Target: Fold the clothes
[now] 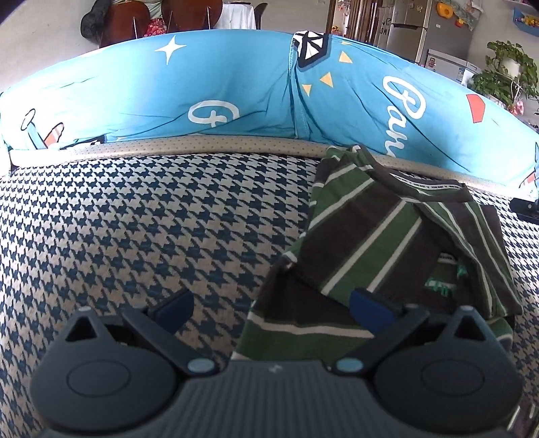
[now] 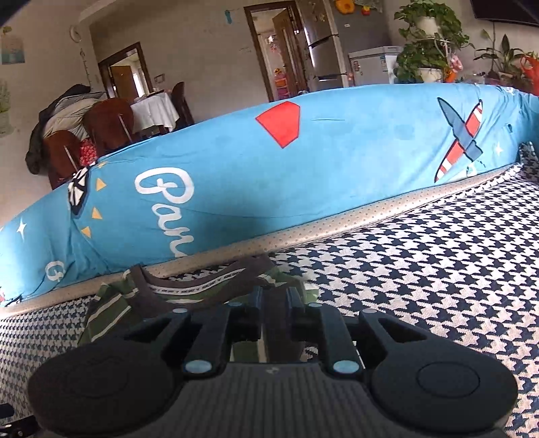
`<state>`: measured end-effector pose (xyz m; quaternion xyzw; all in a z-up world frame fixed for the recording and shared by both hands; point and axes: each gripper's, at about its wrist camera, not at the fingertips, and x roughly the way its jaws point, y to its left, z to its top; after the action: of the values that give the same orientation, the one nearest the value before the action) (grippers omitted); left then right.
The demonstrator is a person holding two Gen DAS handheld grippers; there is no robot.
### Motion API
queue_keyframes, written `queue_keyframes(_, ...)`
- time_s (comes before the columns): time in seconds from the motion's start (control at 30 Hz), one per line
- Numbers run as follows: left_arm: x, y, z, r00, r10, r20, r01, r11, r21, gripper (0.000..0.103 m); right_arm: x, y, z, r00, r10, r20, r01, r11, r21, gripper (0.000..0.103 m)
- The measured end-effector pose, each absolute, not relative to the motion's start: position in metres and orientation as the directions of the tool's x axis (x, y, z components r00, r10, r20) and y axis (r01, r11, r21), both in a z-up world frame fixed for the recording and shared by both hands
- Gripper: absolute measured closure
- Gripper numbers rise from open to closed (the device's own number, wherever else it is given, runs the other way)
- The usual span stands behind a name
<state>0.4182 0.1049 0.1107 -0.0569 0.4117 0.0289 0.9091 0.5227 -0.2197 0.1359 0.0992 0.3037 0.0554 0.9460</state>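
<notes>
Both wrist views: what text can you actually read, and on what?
"Pan", white script cut off by the seat edge, on the blue cushion cover.
"G", a lone white script letter, on the same cover further left.
Small white repeated lettering on the striped shirt neckband: too small to read.
Fridge stickers: blurred.

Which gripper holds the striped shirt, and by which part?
The right gripper is shut on the striped shirt, apparently near its collar edge. The left gripper is open, holding nothing.

Houndstooth-covered sofa seat (image 1: 134, 219), striped green shirt (image 1: 380, 242) lying rumpled on it beside blue printed cushions (image 1: 202, 87).
</notes>
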Motion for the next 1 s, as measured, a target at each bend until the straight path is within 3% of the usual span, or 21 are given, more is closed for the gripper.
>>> queue_keyframes(0.17,0.419,0.101,0.11,0.66,0.009,-0.751,-0.089,0.994,-0.067,0.0,0.509,-0.197,0.134,0.744,0.301,-0.596,-0.183,0.95,0.251,0.082)
queue_keyframes(0.3,0.42,0.099,0.109,0.658,0.011,-0.753,-0.087,0.994,-0.062,0.0,0.492,-0.167,0.131,0.695,0.394,-0.602,-0.324,0.918,0.227,0.064)
queue_keyframes(0.37,0.42,0.1,0.109,0.657,0.012,-0.754,-0.088,0.994,-0.061,0.0,0.487,-0.153,0.128,0.668,0.424,-0.611,-0.378,0.901,0.212,0.061)
queue_keyframes(0.5,0.42,0.101,0.108,0.655,0.013,-0.756,-0.091,0.994,-0.062,0.0,0.484,-0.13,0.115,0.674,0.35,-0.65,-0.391,0.916,0.088,0.057)
queue_keyframes(0.57,0.42,0.102,0.108,0.653,0.011,-0.757,-0.092,0.994,-0.065,0.0,0.485,-0.124,0.107,0.695,0.31,-0.648,-0.384,0.923,0.029,0.059)
queue_keyframes(0.6,0.42,0.102,0.108,0.653,0.011,-0.757,-0.093,0.994,-0.065,0.0,0.487,-0.126,0.105,0.702,0.292,-0.65,-0.365,0.931,0.023,0.068)
queue_keyframes(0.63,0.42,0.103,0.108,0.653,0.011,-0.757,-0.094,0.993,-0.066,0.0,0.49,-0.128,0.103,0.708,0.274,-0.651,-0.346,0.938,0.018,0.085)
queue_keyframes(0.67,0.42,0.103,0.108,0.653,0.012,-0.758,-0.094,0.993,-0.066,0.0,0.492,-0.13,0.103,0.707,0.277,-0.651,-0.334,0.942,0.037,0.09)
queue_keyframes(0.77,0.419,0.103,0.109,0.653,0.008,-0.758,-0.095,0.993,-0.071,0.0,0.497,-0.136,0.104,0.709,0.291,-0.643,-0.309,0.947,0.087,0.094)
queue_keyframes(0.93,0.419,0.105,0.11,0.654,0.007,-0.756,-0.098,0.992,-0.076,0.0,0.487,-0.129,0.124,0.742,0.379,-0.553,-0.367,0.92,0.137,0.095)
queue_keyframes(1.0,0.42,0.104,0.109,0.651,0.007,-0.759,-0.094,0.993,-0.071,0.0,0.487,-0.122,0.124,0.727,0.4,-0.558,-0.392,0.909,0.142,0.094)
